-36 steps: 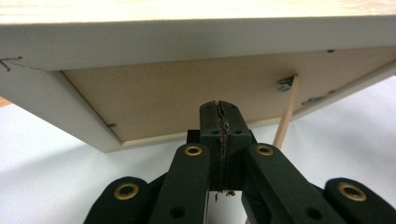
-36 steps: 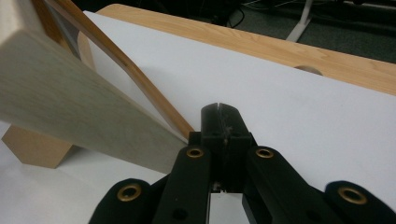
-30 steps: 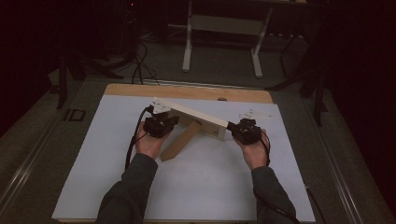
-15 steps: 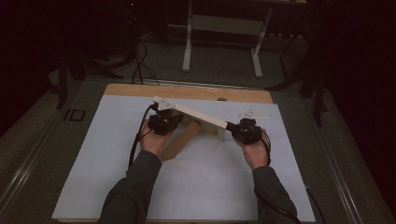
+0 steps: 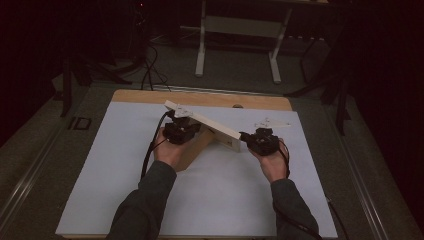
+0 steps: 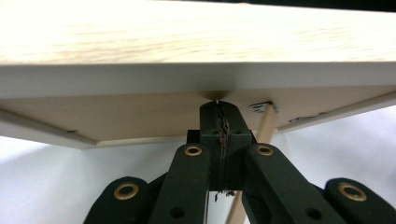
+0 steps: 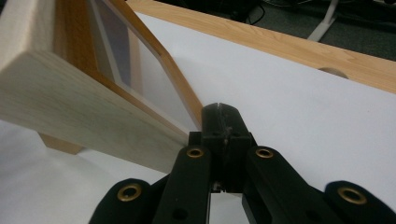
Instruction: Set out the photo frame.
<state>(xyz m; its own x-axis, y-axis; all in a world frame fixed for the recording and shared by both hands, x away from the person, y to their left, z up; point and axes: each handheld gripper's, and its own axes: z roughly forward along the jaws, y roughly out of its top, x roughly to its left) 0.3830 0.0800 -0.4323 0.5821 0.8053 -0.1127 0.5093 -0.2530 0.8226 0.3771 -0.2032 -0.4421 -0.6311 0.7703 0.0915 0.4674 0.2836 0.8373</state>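
Left hand-held gripper (image 5: 186, 126): high view puts it at the left half of the board, held by the left hand (image 5: 170, 150), sleeve coming in from below. In the left gripper view (image 6: 218, 112) the jaws stand pressed together with no gap between the tips, which butt up under the board's lower edge. Nothing seen pinched between them.

Right hand-held gripper (image 5: 246, 136): at the board's right end, in the right hand (image 5: 272, 162). In the right gripper view (image 7: 220, 114) the jaws are closed tight on each other, tips against the lower corner of the wooden piece. Whether any wood sits between them cannot be told; none shows.

Wooden board (image 5: 202, 124): pale, long and flat, lifted off the bench and tilted, far-left end higher, near-right end lower. Spans from one gripper to the other. Left gripper view shows its light grain face and white edge (image 6: 196, 77) from below.

Brown panel (image 5: 192, 150): darker wooden part beneath the board, angled down to the bench surface near the left hand. Right gripper view shows a framed, slanted side (image 7: 140, 70) joined to the pale board.

Bench (image 5: 300, 200): white sheet over a wooden top; bare wood strip (image 5: 150, 96) along the far edge.

Small white piece (image 5: 272, 123): lies on the sheet just beyond the right gripper, apart from the board.

Cable (image 5: 150, 147): black, trails from the left gripper along the left forearm.
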